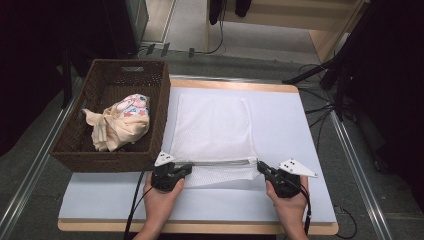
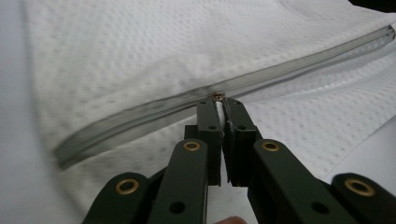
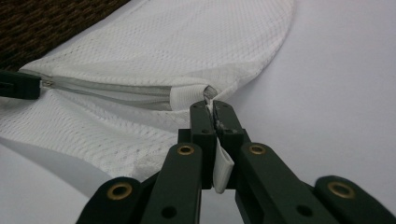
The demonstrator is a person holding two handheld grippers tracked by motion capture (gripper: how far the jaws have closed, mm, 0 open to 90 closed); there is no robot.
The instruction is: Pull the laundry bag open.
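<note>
A: Nearest item? Left gripper [image 2: 218, 103], lower centre of its view, jaws clamped on the zipper pull [image 2: 217, 96].

B: Beyond? The zipper [image 1: 220, 162] runs right across the mesh bag [image 1: 212, 125] to the right gripper [image 3: 212, 106], pinched on the end tab [image 3: 222, 170].

High view: sitting above the person's side, looking forward and down, taking in the whole table [image 1: 305, 125], a wicker basket [image 1: 95, 150] at left and floor beyond. Left gripper view: riding low, looking close along its jaws at the mesh bag [image 2: 140, 56] and its zipper [image 2: 289, 70]. Right gripper view: looking close from the bag's opposite end. All three are sharing the zipper line.
</note>
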